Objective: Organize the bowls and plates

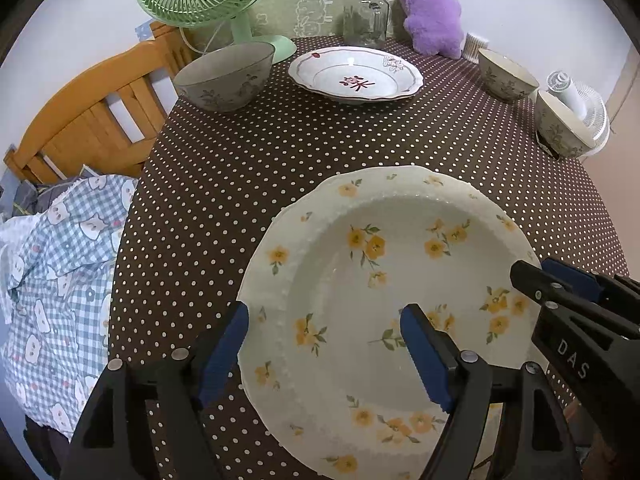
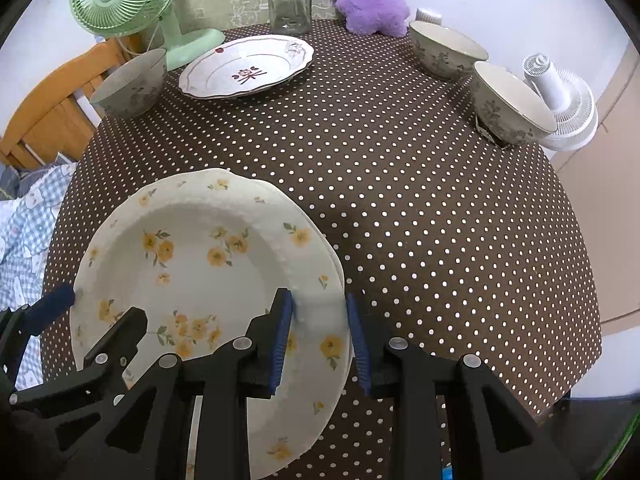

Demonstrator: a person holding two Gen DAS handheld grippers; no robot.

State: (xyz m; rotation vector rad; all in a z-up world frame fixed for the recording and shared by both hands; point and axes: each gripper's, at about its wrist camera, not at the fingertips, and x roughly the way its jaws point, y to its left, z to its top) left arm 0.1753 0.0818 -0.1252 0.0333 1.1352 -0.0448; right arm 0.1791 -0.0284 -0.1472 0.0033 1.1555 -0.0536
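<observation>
**Operator:** Where does the plate sit from the tongs?

**Spotter:** Right under you. The yellow-flower plate point(image 1: 380, 248) lies at the near edge of the dotted tablecloth point(image 1: 240, 200), and your hands bracket it. Your left gripper point(image 1: 324, 320) is released, with its jaws wide. One pad hangs just outside the rim at 9 o'clock of the plate and the other hangs over the well. Neither pad presses on it.

**Operator:** And the right?

**Spotter:** Your right gripper point(image 2: 318, 304) straddles the rim at about 4 o'clock of the plate. One pad is inside against the slope and one is against the outer edge. It looks clenched on the plate, so that hand has the hold.

**Operator:** Is there an axis to mind?

**Spotter:** No, it is round, so approach matters less than which part of the edge you bite. The rim is broad, scalloped and beaded around a deep well, and the glaze is slick. I judge a one-sided pinch may let it tip. A second rim point(image 2: 280, 194) peeks from beneath, so you seem to be on a stack.

**Operator:** What else needs sorting?

**Spotter:** From your left hand, the red-flower plate point(image 1: 356, 76) sits at 12 o'clock, well across the table. A grey bowl point(image 1: 224, 80) is at 11, a second bowl point(image 1: 506, 76) is at 1, and a third bowl point(image 1: 560, 128) is at 2. All three are steep-walled glazed bowls with leaf prints.
</observation>
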